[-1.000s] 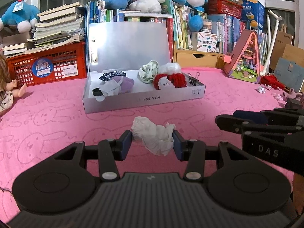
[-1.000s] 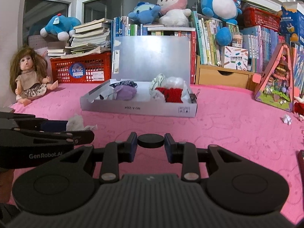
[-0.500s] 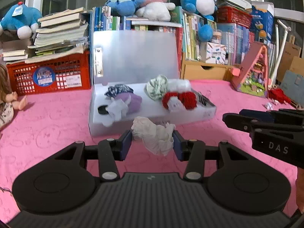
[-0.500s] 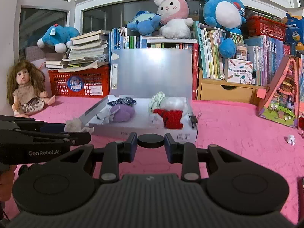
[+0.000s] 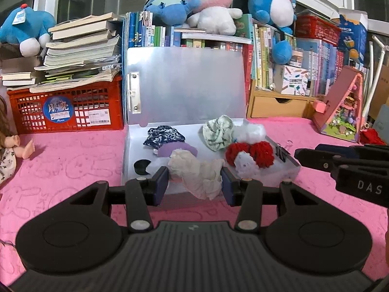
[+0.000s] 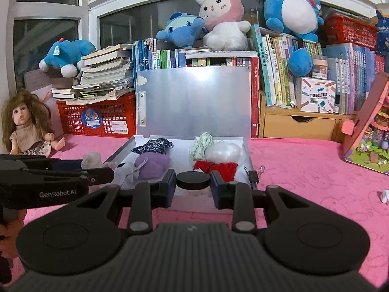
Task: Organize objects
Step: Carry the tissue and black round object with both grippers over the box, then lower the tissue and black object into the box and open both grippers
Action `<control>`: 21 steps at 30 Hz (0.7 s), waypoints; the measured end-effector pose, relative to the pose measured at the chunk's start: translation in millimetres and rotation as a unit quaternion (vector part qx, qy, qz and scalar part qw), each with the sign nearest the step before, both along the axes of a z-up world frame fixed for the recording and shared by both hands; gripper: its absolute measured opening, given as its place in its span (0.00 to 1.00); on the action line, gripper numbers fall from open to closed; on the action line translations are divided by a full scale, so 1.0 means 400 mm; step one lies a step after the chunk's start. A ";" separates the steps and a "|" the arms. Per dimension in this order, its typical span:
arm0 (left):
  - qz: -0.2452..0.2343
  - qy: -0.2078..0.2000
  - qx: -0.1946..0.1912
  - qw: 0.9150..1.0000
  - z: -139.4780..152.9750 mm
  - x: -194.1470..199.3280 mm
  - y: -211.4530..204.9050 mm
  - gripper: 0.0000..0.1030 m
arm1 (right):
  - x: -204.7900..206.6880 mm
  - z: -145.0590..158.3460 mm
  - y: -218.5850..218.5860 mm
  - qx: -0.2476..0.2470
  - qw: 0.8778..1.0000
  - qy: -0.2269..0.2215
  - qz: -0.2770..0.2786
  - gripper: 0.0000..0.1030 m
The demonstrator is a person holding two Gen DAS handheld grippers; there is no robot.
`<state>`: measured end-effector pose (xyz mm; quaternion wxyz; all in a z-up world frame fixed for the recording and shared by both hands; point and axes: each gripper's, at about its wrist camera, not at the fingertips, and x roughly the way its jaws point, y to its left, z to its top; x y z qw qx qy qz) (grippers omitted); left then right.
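Now both grippers have closed in on the open box (image 5: 136, 150), left gripper (image 5: 194, 186) clenched on the crumpled white cloth (image 5: 197, 170), right gripper (image 6: 193, 186) grasping the black disc (image 6: 192, 180), so drop-off looks near

A doll (image 6: 29, 126) sits beside a red crate (image 6: 97, 119) under stacked books (image 6: 104, 73), perhaps magazines.

Even indoor light fills both views; the windows (image 6: 46, 46) behind are dark. The open lid (image 5: 187, 85) gives a soft, hazy sheen without hard glare. Shadows are faint, a dim patch on the pink cloth (image 5: 60, 170) under each claw. Fisheye bending curves the edges, corners go black, and focus stays sharp.
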<state>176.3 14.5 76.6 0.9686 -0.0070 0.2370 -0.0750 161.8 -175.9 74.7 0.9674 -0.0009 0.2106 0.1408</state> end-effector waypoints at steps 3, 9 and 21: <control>0.007 0.008 -0.001 1.000 -0.008 0.044 0.004 0.51 | 0.040 -0.001 0.010 0.001 1.000 0.006 0.004 0.34; 0.027 0.032 -0.005 0.999 -0.036 0.131 0.013 0.51 | 0.114 -0.023 0.031 0.014 0.999 0.034 0.013 0.34; 0.040 0.049 0.027 0.998 -0.063 0.264 0.024 0.51 | 0.272 -0.039 0.053 0.038 0.995 0.088 0.018 0.34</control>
